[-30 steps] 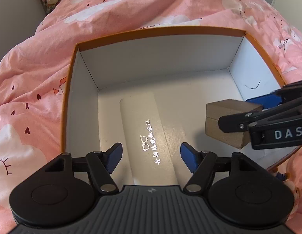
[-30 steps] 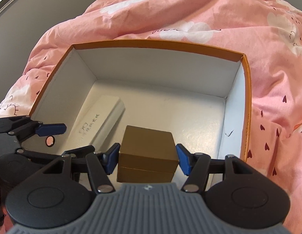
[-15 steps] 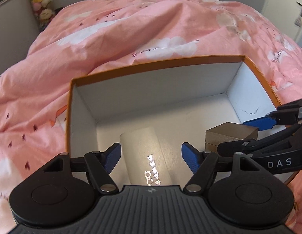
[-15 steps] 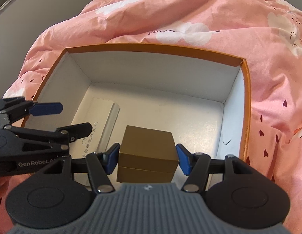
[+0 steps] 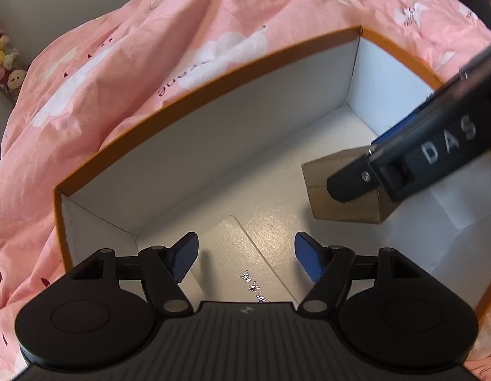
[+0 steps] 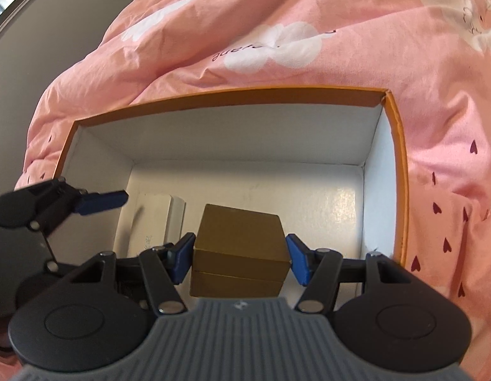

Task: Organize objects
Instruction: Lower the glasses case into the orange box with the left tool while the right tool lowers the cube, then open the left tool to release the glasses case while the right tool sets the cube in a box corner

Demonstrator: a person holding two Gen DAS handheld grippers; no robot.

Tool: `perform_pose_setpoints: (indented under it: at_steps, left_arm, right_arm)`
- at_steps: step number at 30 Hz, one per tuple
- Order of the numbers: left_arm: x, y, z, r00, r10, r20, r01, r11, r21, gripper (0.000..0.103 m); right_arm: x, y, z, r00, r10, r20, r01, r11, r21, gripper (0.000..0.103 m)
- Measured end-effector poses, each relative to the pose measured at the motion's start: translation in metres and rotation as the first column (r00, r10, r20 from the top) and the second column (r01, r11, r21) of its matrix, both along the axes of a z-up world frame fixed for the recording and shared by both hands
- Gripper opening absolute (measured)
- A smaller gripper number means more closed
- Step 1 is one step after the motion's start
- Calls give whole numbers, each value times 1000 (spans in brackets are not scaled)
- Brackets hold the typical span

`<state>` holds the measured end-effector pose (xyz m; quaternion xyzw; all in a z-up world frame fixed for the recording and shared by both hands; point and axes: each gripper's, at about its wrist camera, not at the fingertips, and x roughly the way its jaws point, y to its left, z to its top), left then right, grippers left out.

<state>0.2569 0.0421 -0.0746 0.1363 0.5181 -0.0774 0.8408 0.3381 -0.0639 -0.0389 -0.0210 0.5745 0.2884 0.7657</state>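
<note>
Brown box (image 6: 240,249) pinched between right gripper (image 6: 240,262) pads — left gripper (image 5: 245,260) wide, empty, over white case (image 5: 242,254).

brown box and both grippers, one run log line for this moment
right gripper: shut on brown box | left gripper: open | white case: lying in orange box

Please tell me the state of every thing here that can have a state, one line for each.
Orange box: open, no lid on it.
White case: lying flat in the box, not gripped.
Brown box: lid closed, held over the orange box.
Left gripper: open.
Right gripper: shut on the brown box.
</note>
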Motion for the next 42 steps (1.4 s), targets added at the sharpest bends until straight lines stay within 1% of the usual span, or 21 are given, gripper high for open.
perform_pose_setpoints:
  at_steps: [4,6,8,10,13,17,19,23,26,28,31,33,35,37,39,42]
  left_arm:
    - [2,-5,-11,999,-23,-35,24,999,38,78]
    - [4,-6,-17,997,-31,-73,36,996,76,70]
    - [4,-7,-20,996,-34,-79,43,992,122,69]
    - [4,-5,-21,995,-45,-91,56,991,123,69]
    - [4,-1,-22,992,-52,-119,69,988,142,65]
    - [6,9,-24,986,-19,-163,49,981,187,62]
    - [4,14,-25,984,-26,-176,63,976,207,60]
    - [4,21,-24,978,-22,-208,63,979,192,58]
    - [4,25,-24,980,-2,-197,40,981,188,57]
    - [3,29,-20,985,7,-173,20,988,154,56]
    - [0,39,-14,988,27,-153,-16,997,75,57]
    - [-1,44,-11,989,53,-141,-49,998,32,57]
    - [-2,47,-8,989,66,-129,-66,998,3,57]
    - [-2,51,-8,989,83,-123,-84,996,-8,56]
    - [-1,57,-7,988,102,-120,-106,994,-23,48]
    - [-1,66,-7,985,139,-103,-145,988,-48,40]
  right_arm:
    - [11,0,-8,999,-26,-47,27,999,27,63]
    - [16,1,-12,996,-34,-77,38,998,43,63]
    - [20,2,-14,994,-47,-103,54,997,57,63]
    - [26,4,-17,991,-65,-117,73,996,60,63]
    - [32,10,-20,988,-92,-123,100,993,56,63]
    - [40,19,-23,984,-95,-151,111,988,103,63]
    - [42,27,-23,985,-87,-149,105,987,118,63]
    - [44,42,-25,987,-77,-144,96,987,129,63]
    - [46,50,-28,985,-73,-155,97,984,149,63]
    - [46,55,-29,985,-68,-156,93,983,157,63]
    - [48,63,-31,986,-67,-154,93,981,168,64]
    - [49,68,-33,987,-64,-147,90,980,177,64]
    - [50,71,-32,987,-62,-145,91,976,198,64]
    - [51,74,-31,987,-60,-150,92,971,219,65]
    - [51,79,-31,989,-52,-141,83,972,221,66]
    - [50,82,-30,988,-45,-150,80,967,241,67]
